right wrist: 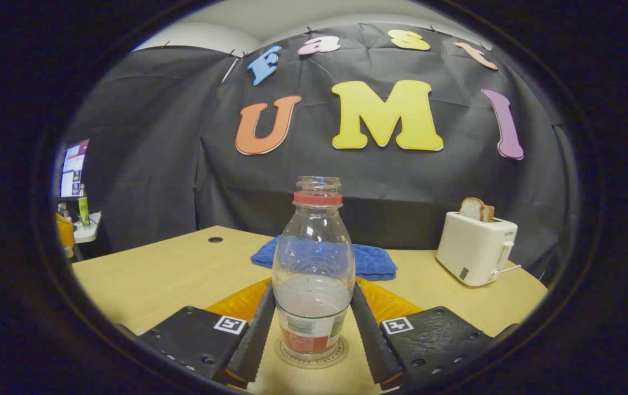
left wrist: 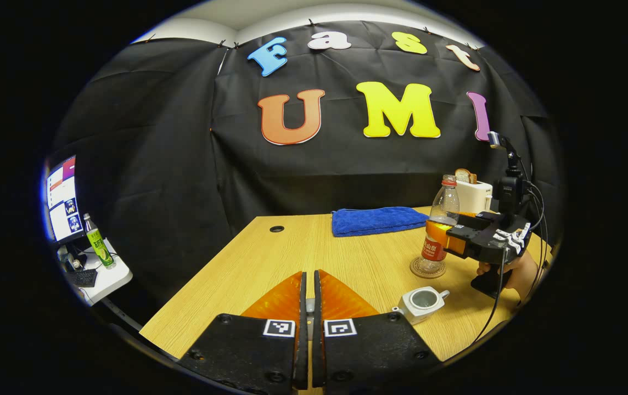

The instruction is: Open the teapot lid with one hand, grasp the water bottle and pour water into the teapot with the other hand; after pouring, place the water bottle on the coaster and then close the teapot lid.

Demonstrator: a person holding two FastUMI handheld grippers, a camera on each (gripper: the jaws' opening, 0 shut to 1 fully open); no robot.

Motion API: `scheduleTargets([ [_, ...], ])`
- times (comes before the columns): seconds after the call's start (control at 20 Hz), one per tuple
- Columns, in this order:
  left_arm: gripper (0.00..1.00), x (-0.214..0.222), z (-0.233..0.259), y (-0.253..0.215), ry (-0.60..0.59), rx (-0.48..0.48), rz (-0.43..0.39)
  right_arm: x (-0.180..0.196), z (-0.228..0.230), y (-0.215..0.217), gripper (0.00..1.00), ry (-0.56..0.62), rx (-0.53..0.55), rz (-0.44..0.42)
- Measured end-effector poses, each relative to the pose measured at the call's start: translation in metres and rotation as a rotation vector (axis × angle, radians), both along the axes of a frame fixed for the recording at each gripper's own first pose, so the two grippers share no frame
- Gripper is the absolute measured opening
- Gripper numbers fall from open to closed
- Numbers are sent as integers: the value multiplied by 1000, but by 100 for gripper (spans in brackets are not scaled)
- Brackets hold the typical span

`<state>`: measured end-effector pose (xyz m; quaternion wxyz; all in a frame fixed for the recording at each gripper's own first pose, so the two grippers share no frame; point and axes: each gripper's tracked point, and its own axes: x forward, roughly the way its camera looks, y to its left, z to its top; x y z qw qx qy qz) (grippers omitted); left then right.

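- In the right gripper view, the right gripper (right wrist: 314,318) has its two fingers (right wrist: 256,329) set either side of the water bottle (right wrist: 314,263), at the height of the label; they lie right against the sides, but whether both press on the plastic or have a sliver of slack I cannot tell.
- The water bottle stands upright on the round coaster (right wrist: 312,351), whose edge shows under its base. It has no cap (a red ring sits below the open mouth) and is partly filled with water.
- Behind it on the wooden table (right wrist: 182,274) lies a folded blue towel (right wrist: 371,260), and to the right stands a white toaster (right wrist: 476,249) with a slice of bread (right wrist: 476,209) sticking up out of it.
- In the left gripper view, the left gripper (left wrist: 307,285) has its fingers drawn nearly together, with a thin gap between them; something small and pale sits low in that gap, too hidden to identify.
- Just right of those fingers, the white teapot (left wrist: 421,303) sits on the table with its top open and no lid on it, spout toward the far right.
- Beyond the teapot, the same view shows the water bottle on the coaster with the right gripper around it and a hand (left wrist: 520,271) on the handle.
- Off the table to the far left, a monitor (left wrist: 62,198) and a green bottle (left wrist: 97,241) sit on a side desk.
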<state>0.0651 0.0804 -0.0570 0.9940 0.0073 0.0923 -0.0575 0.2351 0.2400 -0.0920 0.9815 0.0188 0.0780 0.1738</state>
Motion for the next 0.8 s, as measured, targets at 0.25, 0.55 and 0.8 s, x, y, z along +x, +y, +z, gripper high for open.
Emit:
scheduleTargets([
  [0.25,6,0,0,-2,3,1,-6,-5,1,3,84,-3,-2,14],
  [0.55,6,-4,6,-8,-12,9,-16,-16,39,-7,95,-99,9,1],
  [0.8,6,-7,18,-13,-47,-15,-20,-39,74,-23,95,-162,39,-17],
])
